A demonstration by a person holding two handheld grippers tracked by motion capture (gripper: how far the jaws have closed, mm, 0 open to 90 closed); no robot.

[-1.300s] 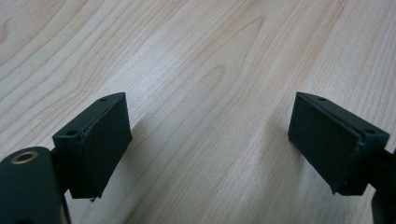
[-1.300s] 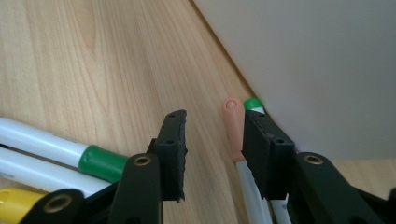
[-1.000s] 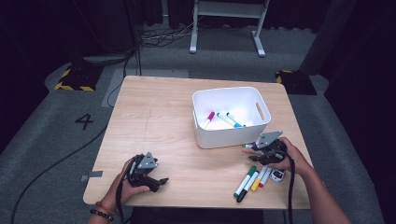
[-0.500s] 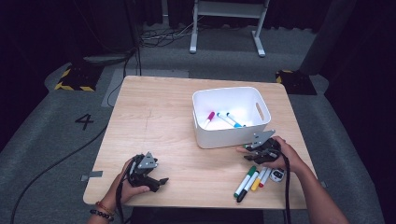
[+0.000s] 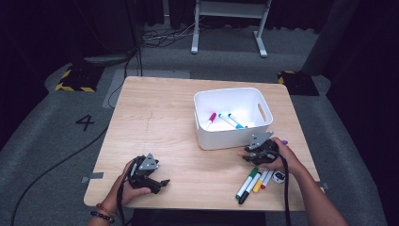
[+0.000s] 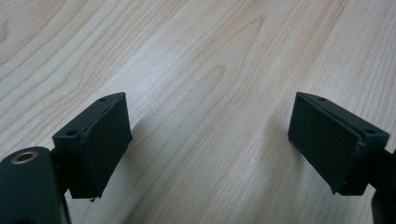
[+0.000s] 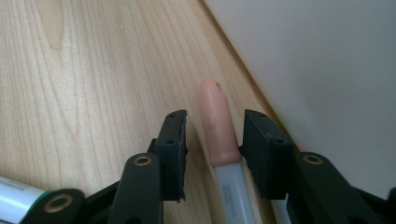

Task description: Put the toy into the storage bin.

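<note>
My right gripper [image 5: 245,155] [image 7: 215,135] sits low over the table in front of the white bin [image 5: 221,139], pointing left. It is shut on a marker [image 7: 215,121] with a pale pink cap, which lies along the jaws with its cap tip [image 5: 239,153] poking out ahead. The bin's white wall [image 7: 327,70] rises just to the right of the jaws. My left gripper [image 5: 162,182] [image 6: 210,140] rests near the table's front left, open with only bare wood between its jaws. Inside the bin lie a pink marker [image 5: 210,117] and a blue one [image 5: 230,120].
Several loose markers lie on the table below the right hand, among them a green one [image 5: 248,181] and a yellow one [image 5: 259,181]. A small round object [image 5: 278,176] lies beside them. A green-banded marker end [image 7: 18,198] shows at the left of the right gripper view.
The right gripper has slid a little leftward along the front of the bin. The left gripper has stayed where it was.
</note>
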